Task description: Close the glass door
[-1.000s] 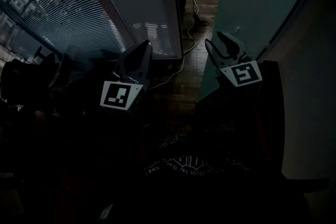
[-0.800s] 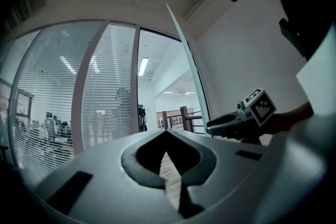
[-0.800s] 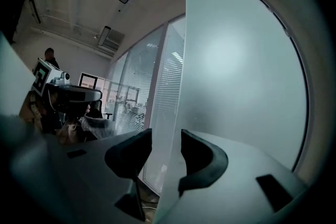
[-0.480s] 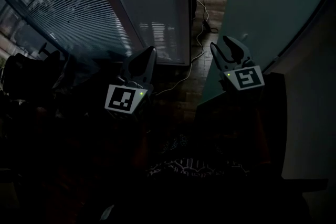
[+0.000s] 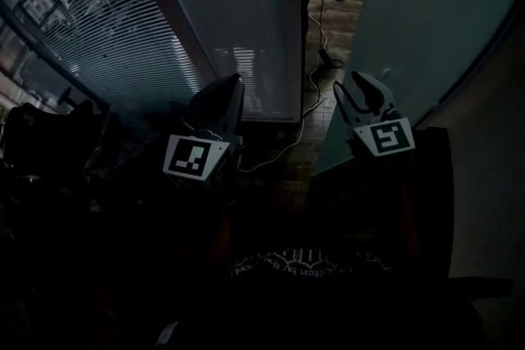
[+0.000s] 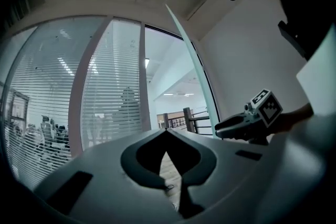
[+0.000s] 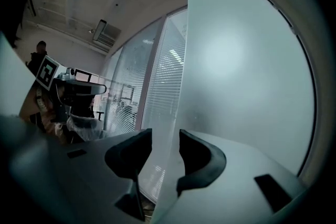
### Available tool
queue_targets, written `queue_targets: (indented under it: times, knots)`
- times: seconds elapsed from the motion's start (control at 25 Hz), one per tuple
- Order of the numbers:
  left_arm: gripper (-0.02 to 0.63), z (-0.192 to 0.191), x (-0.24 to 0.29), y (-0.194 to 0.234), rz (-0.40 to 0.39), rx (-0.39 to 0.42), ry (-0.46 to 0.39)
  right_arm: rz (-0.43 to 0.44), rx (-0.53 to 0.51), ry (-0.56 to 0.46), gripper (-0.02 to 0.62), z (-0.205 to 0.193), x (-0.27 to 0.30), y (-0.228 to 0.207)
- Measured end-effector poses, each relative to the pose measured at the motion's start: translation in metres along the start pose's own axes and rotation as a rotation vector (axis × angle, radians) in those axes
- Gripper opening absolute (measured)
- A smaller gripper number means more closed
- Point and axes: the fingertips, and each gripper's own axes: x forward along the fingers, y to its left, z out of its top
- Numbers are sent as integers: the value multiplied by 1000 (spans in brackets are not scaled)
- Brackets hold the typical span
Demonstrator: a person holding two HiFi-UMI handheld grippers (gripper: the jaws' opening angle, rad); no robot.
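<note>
The glass door [image 5: 418,4] is a frosted pane that stands ajar and fills the upper right of the head view. Its free edge runs down to the wooden floor [image 5: 289,168].

The right gripper [image 5: 362,86] is at that free edge, low on the door. Its jaws are apart. In the right gripper view the door [image 7: 247,71] rises straight ahead and its edge passes between the jaws of the right gripper [image 7: 165,135]. One jaw is on each side of the pane. A gap shows between the edge and the jaw on the open side, so the jaws are not clamped on the door.

The left gripper [image 5: 234,83] is held well to the left of the door, in front of a glass wall with blinds [image 5: 221,4]. In its own view the left gripper [image 6: 167,134] has its jaws together at the tips, with nothing between them.

A cable [image 5: 314,82] trails across the floor in the gap between the door and the wall with blinds.
</note>
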Motion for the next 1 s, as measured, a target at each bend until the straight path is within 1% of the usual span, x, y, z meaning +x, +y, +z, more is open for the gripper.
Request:
queue_targets:
  times: [0.32,0.52,0.64,0.8,1.0]
  knots:
    - [-9,-6,15,29,-21,-8,-7,-47,4,4,163,6,37,-8]
    - [-9,-10,21,38,-28,-23,-14,-58,10,9,161,6,55,-16]
    - [-9,-14,27,40,-32,-31,-6,-61,24,-3,138,8,66,-22]
    - [-9,-26,37,44,-38,-41,10,-39,33,-12,127,7,83,-24]
    - [-9,-30,52,56,-20,-44,14,3,19,-19,127,10,99,-29]
